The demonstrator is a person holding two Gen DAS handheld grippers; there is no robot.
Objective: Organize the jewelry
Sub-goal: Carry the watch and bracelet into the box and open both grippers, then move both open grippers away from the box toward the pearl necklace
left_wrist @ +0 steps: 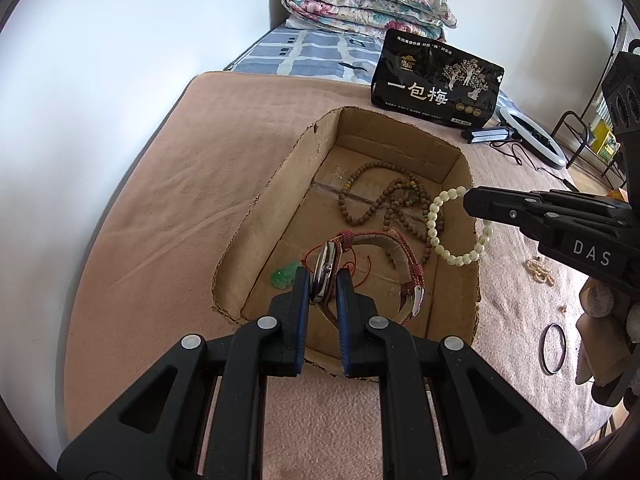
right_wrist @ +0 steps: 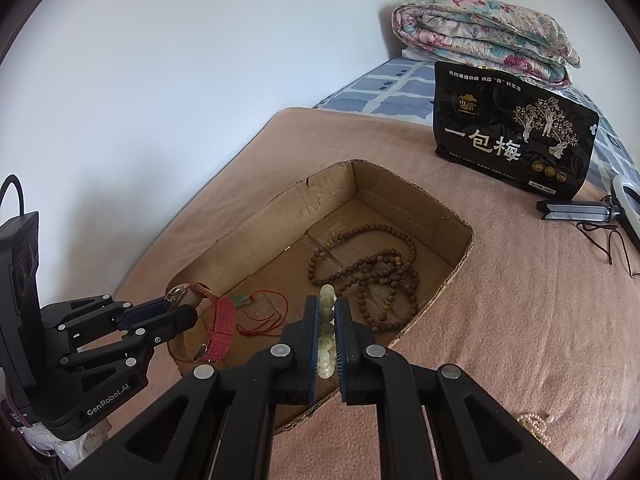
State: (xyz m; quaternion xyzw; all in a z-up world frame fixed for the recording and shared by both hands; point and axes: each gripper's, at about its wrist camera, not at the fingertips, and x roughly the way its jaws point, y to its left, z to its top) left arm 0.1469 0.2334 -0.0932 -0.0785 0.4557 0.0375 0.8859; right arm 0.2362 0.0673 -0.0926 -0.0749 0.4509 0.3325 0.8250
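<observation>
Left tongs [left_wrist: 323, 280] grip watch [left_wrist: 322, 276]; right tongs [right_wrist: 327, 320] grip bead bracelet [right_wrist: 326, 334].

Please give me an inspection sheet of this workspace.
Surface: tan blanket on a bed.
Job's things: cardboard box holds brown bead strings and green pendant; pearl strand and black ring lie outside.
Clutter: black snack bag, ring light.
Grippers: left gripper shut on watch; right gripper shut on white bead bracelet.
Cables: dark cord.
Surroundings: folded quilt, white wall.
</observation>
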